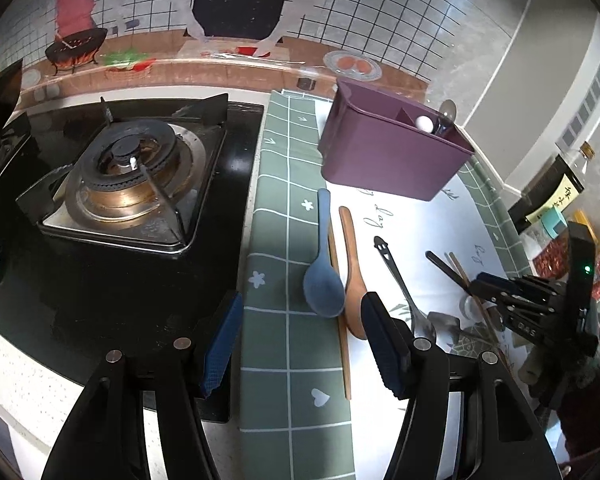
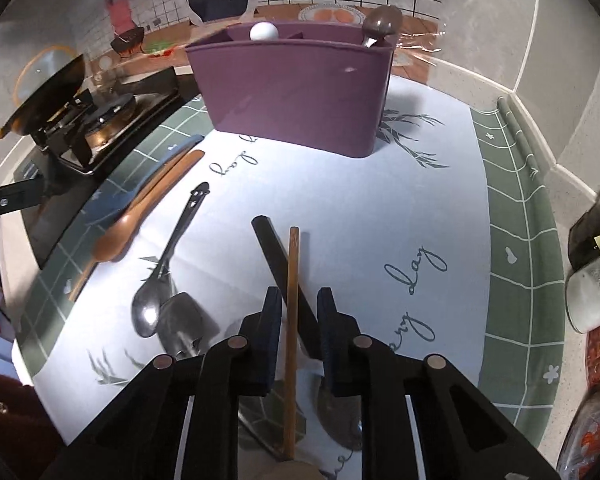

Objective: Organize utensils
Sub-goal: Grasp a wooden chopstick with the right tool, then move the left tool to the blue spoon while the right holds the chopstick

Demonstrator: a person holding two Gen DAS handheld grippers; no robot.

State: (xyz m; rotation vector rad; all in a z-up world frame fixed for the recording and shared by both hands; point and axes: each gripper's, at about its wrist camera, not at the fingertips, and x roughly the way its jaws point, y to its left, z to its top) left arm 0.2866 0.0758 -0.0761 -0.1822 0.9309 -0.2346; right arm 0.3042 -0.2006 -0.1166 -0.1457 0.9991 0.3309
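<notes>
A purple utensil caddy stands at the back of the mat, with a white-knobbed tool and a spoon in it. A blue spoon, a wooden spoon and a thin wooden stick lie side by side. My left gripper hovers open just above them. A metal spoon with a black handle lies further right. My right gripper is closed around a black-handled utensil and a wooden chopstick, low on the mat.
A gas burner sits on the black hob left of the green-and-white mat. A pan rests on the far burner. Jars and a dark bottle crowd the right edge by the wall.
</notes>
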